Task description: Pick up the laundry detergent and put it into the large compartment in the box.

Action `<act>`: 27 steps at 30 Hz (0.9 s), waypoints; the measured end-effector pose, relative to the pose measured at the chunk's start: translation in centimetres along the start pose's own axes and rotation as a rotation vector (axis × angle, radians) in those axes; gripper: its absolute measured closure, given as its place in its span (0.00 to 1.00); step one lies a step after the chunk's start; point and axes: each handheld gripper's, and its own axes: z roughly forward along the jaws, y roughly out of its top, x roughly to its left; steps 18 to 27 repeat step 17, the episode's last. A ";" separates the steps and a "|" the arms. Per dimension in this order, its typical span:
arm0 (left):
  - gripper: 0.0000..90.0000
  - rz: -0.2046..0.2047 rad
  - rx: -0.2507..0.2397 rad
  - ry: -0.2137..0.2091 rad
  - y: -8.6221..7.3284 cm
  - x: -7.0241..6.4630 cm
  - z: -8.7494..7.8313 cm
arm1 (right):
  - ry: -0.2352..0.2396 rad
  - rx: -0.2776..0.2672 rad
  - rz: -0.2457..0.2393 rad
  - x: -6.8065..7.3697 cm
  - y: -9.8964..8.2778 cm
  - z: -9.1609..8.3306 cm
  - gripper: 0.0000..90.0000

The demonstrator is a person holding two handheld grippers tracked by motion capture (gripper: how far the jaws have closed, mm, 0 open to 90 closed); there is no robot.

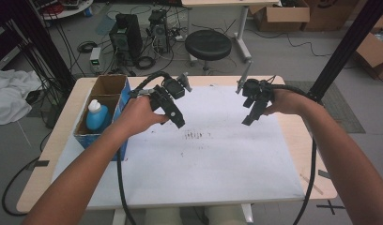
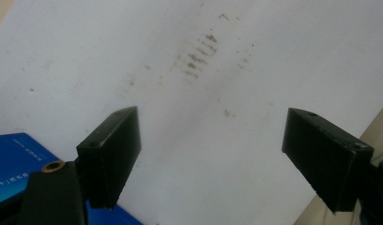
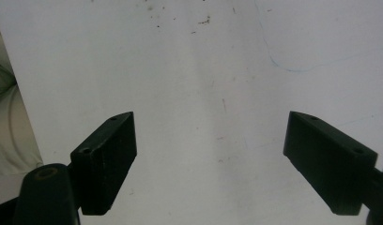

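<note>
White sheet (image 1: pixel 218 154) bare between tools

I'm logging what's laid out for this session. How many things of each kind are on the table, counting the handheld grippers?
Grippers: 2, the left gripper and the right gripper, both with jaws open and nothing between them.
Cardboard boxes: 1, the blue-sided box at the table's left edge.
Bottles: 1, the blue bottle standing in that box.
White sheets: 1, the white sheet covering the tabletop.
Total: 5.

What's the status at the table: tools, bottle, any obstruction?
Left tool and right tool open, empty, above white sheet. Blue bottle upright in cardboard box. Nothing in the way.
</note>
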 end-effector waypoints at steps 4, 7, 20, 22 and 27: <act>0.23 -0.001 -0.001 -0.001 0.0 0.0 0.0 | 0.001 0.002 -0.002 0.1 0.0 0.0 0.19; 0.23 -0.003 0.001 -0.001 -0.1 0.1 0.0 | -0.001 0.002 -0.003 0.1 0.1 0.0 0.19; 0.23 0.000 0.007 -0.004 -0.3 0.2 -0.1 | -0.001 0.002 -0.005 0.3 0.2 0.1 0.19; 0.23 0.000 0.007 -0.004 -0.3 0.2 -0.1 | -0.001 0.002 -0.005 0.3 0.2 0.1 0.19; 0.23 0.000 0.007 -0.004 -0.3 0.2 -0.1 | -0.001 0.002 -0.005 0.3 0.2 0.1 0.19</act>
